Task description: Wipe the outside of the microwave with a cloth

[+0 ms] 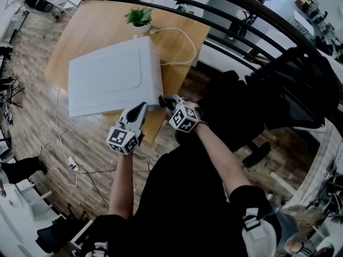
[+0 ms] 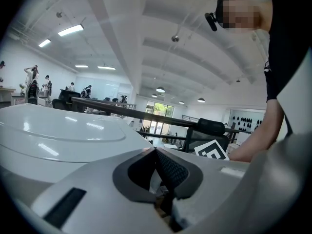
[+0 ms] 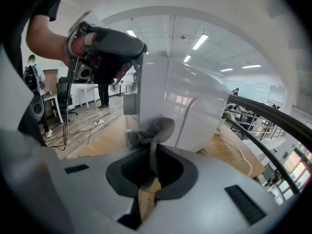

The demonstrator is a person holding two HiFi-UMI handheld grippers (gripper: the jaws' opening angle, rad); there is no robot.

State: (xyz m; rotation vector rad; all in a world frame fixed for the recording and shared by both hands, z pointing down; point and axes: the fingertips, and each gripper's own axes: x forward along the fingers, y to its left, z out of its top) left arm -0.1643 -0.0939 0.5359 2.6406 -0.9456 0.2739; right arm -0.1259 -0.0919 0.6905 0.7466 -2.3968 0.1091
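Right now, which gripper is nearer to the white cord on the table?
Right. The right gripper, clamping the cloth, is at the microwave's corner on the cord's side. The left gripper is over the microwave's front edge, farther from the cord.

The microwave (image 1: 115,76) fills most of the worktop (image 1: 91,31); bare wood lies open behind and left. A potted plant (image 1: 140,17) and cable (image 1: 194,46) (looping off its right side) crowd the far corner. The right gripper (image 1: 167,101), fingers (image 3: 175,172) pinching a cloth (image 3: 158,130), blocks the near corner.
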